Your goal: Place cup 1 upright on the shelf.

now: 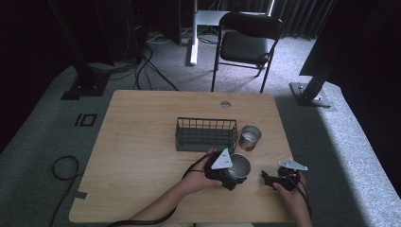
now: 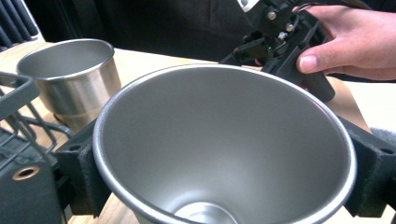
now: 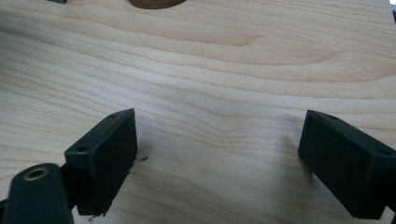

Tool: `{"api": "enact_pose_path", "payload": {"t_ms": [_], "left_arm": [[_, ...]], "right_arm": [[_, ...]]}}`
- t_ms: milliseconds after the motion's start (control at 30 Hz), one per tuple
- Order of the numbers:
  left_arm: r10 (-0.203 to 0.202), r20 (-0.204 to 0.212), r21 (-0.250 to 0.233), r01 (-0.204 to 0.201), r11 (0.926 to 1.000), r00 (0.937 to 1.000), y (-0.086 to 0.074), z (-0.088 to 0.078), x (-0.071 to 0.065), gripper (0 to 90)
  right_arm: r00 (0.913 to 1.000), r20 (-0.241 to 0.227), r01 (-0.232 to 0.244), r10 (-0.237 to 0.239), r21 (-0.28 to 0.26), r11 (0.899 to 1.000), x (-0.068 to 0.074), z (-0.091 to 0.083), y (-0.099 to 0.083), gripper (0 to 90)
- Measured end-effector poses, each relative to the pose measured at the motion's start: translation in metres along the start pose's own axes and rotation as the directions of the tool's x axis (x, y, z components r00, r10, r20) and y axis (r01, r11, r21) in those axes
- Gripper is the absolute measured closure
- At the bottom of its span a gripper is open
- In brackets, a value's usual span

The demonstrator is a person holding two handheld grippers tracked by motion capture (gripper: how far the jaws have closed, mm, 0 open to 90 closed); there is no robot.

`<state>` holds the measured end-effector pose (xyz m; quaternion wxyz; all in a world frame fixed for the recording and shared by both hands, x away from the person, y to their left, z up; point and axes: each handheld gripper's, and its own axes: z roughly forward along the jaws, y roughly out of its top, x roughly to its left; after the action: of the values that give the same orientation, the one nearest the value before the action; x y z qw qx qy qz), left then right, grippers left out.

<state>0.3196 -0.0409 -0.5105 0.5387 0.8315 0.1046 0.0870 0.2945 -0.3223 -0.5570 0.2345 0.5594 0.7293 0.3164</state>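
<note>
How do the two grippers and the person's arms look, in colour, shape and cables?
Both the left gripper and the right gripper are black, each topped by a grey three-cornered plate and trailing a black cable. The jaws are blocky black pads. A small green light glows on the right gripper. The forearms are bare, with no sleeves in view.

No readable text, label, brand, number or sign anywhere: none on the steel cups, the wire basket, the tools or the wooden surface; only a square outline marked on the floor (image 1: 86, 119) left of the surface, with no lettering
</note>
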Motion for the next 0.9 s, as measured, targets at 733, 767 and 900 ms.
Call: {"api": "enact_pose_path", "payload": {"t_ms": [733,767,900], "left_arm": [[-0.045,-0.004,-0.087,0.044,0.9952,0.999,0.032,-0.024,0.008,13.3],[-0.05,-0.008,-0.09,0.049,0.9948,0.9987,0.032,-0.025,0.008,13.3],[-0.057,-0.018,-0.108,0.055,0.9926,0.9982,0.033,-0.029,0.011,13.4]], "right_arm": [[1.0,0.0,0.0,0.0,0.0,1.0,0.0,0.0,0.0,11.4],[1.0,0.0,-0.001,0.001,0.0,1.0,0.0,0.0,0.0,11.4],[1.0,0.0,-0.001,0.001,0.0,1.0,0.0,0.0,0.0,11.4]]}}
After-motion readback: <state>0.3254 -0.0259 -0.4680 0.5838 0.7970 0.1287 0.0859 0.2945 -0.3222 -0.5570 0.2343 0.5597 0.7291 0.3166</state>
